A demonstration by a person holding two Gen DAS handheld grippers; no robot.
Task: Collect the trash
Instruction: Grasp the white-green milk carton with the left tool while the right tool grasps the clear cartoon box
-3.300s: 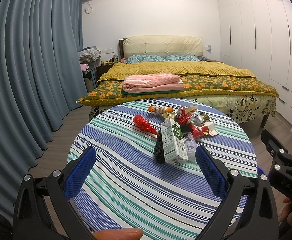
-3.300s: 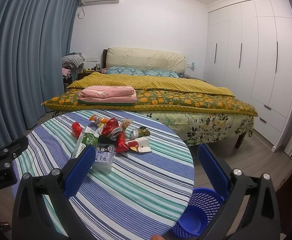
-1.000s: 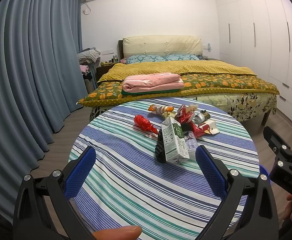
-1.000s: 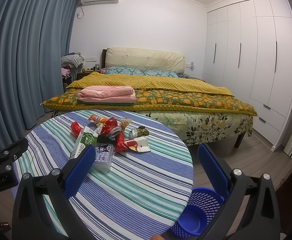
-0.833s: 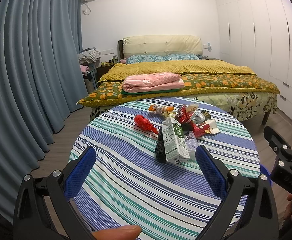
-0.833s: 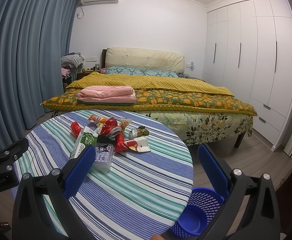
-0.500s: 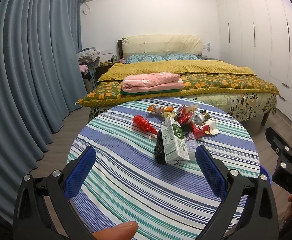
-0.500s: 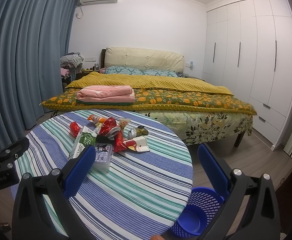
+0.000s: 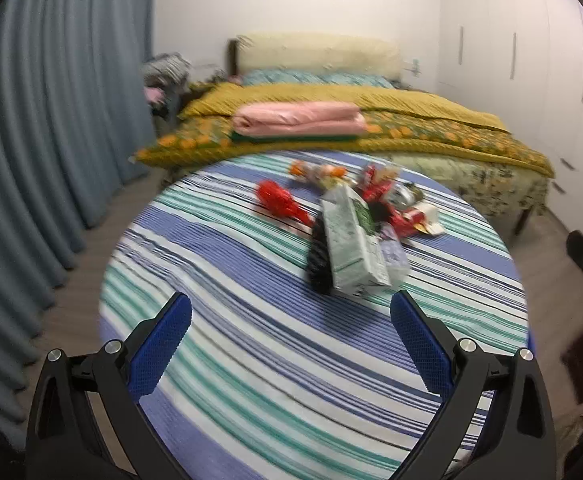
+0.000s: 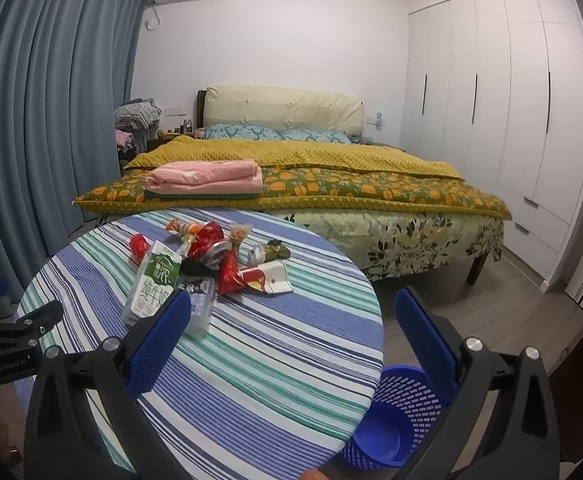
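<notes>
A heap of trash lies on the round striped table (image 9: 251,380) (image 10: 291,352): a green-and-white milk carton (image 9: 349,246) (image 10: 153,286), red foil wrappers (image 9: 279,200) (image 10: 207,240), a black wrapper (image 9: 318,260), a clear plastic pack (image 10: 199,304) and a small red-and-white box (image 10: 269,276). My left gripper (image 9: 291,340) is open over the near part of the table, short of the heap. My right gripper (image 10: 293,336) is open above the table's right edge, its left finger in front of the carton. A blue mesh bin (image 10: 395,420) sits on the floor by the table.
A bed (image 10: 331,184) with a yellow cover and a folded pink blanket (image 10: 207,178) stands just beyond the table. Blue curtains (image 9: 31,160) hang along the left. White wardrobes (image 10: 511,120) fill the right wall. Bare wood floor (image 10: 491,320) lies to the right.
The left wrist view has swung and tilted down, now blurred, and the heap looks closer to the left gripper. The right gripper has barely moved. Both stay open.
</notes>
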